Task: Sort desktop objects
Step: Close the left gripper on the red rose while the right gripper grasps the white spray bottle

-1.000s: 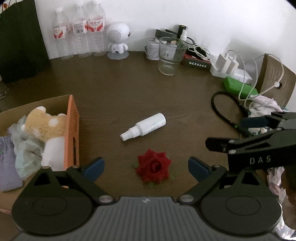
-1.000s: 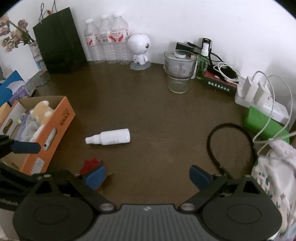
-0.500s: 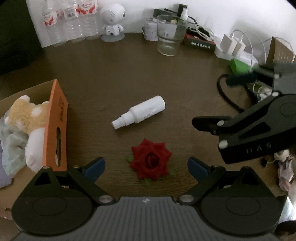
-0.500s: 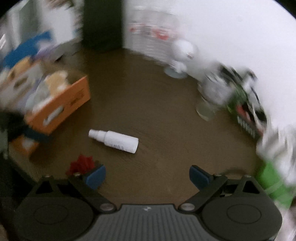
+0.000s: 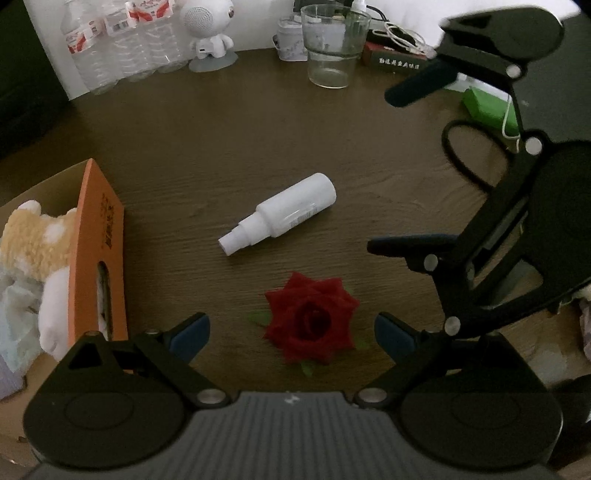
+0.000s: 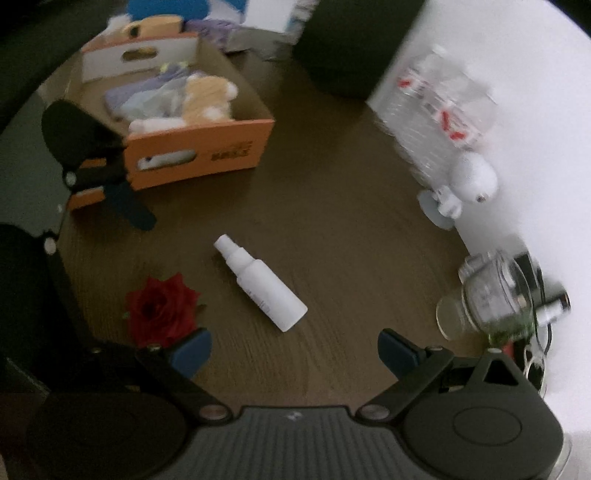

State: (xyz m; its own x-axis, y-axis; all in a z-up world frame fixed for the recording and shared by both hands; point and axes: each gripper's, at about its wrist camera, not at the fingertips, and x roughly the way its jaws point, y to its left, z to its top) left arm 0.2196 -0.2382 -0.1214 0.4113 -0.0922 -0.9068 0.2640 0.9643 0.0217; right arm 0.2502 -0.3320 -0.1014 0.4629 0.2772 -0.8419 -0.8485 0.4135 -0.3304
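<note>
A white spray bottle [image 5: 280,216] lies on its side on the brown table; it also shows in the right wrist view [image 6: 262,284]. A red rose head [image 5: 312,319] lies just in front of my left gripper [image 5: 291,334], between its open, empty jaws. The rose also shows in the right wrist view [image 6: 160,310], next to the left fingertip. My right gripper [image 6: 293,352] is open and empty, hovering just short of the bottle's base. It shows from the side in the left wrist view [image 5: 402,170]. An orange cardboard box [image 5: 99,240] holds a plush toy [image 5: 33,236].
Water bottles [image 5: 122,40], a white robot figure [image 5: 210,33], a glass cup [image 5: 334,44], chargers and cables line the back wall. A black cable loop [image 5: 461,155] and a green box [image 5: 487,109] lie at the right. A dark bag [image 6: 354,44] stands behind the box.
My right gripper has swung up and left, turning toward the bottle and the box. My left gripper has tilted downward over the rose.
</note>
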